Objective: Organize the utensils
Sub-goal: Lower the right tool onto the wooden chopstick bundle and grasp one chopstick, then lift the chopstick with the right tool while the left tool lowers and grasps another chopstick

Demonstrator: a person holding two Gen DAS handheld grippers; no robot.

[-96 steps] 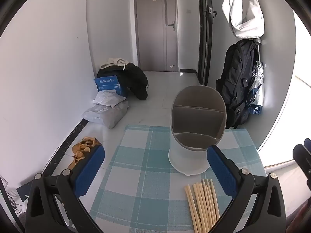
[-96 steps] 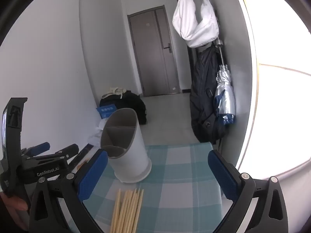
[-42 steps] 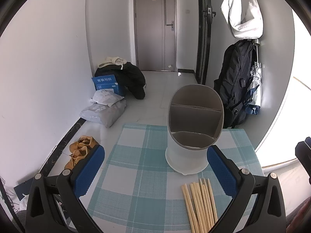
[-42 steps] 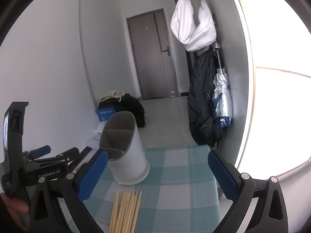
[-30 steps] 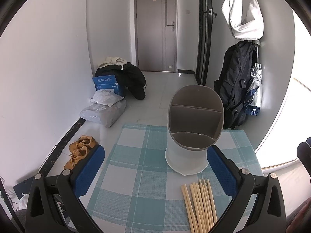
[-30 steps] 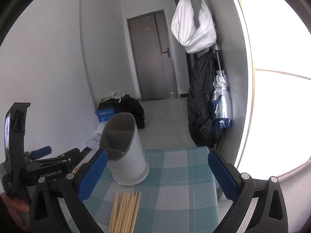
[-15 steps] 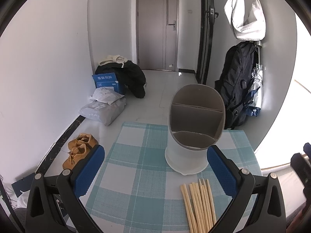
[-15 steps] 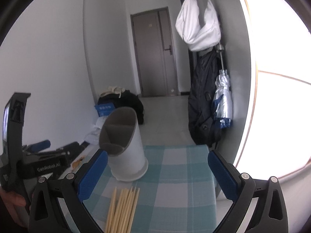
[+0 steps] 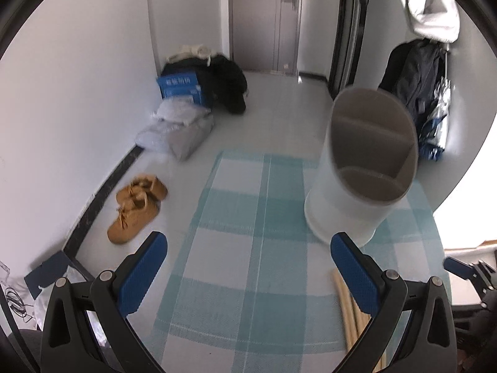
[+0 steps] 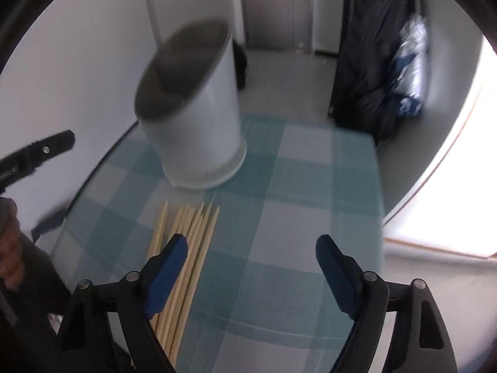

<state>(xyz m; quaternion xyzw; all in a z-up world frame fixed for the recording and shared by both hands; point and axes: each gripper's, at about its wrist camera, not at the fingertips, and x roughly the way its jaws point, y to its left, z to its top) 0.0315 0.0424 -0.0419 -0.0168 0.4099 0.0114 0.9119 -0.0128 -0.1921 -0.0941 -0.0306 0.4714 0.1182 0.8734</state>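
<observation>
Right now the left gripper point(image 9: 248, 253) is hovering above the teal-and-white checked tablecloth point(image 9: 248, 295) with its blue-padded jaws spread wide and nothing sitting between them. Its right finger point(image 9: 352, 276) is covering part of the bundle of pale wooden chopsticks point(image 9: 348, 304), which is lying flat on the cloth just in front of the white oval plastic utensil holder with the grey divided interior point(image 9: 363, 168). That holder is standing upright on the far right part of the cloth, and its compartments are showing only grey walls.

Meanwhile the right gripper point(image 10: 251, 256) is tilting down toward the same cloth point(image 10: 298, 186), its jaws likewise gaping apart and gripping nothing. From this view the chopsticks point(image 10: 186, 248) are lying side by side with their thin tips pointing toward the base of the holder point(image 10: 198, 118), close to it; whether they are touching cannot be told through the blur. The left finger point(image 10: 164, 267) of this gripper is overlapping the near ends of the sticks in the picture, and contact cannot be judged.

Off the table, a pair of tan shoes point(image 9: 136, 205) is lying on the pale floor beside a blue cardboard box point(image 9: 181, 88).
</observation>
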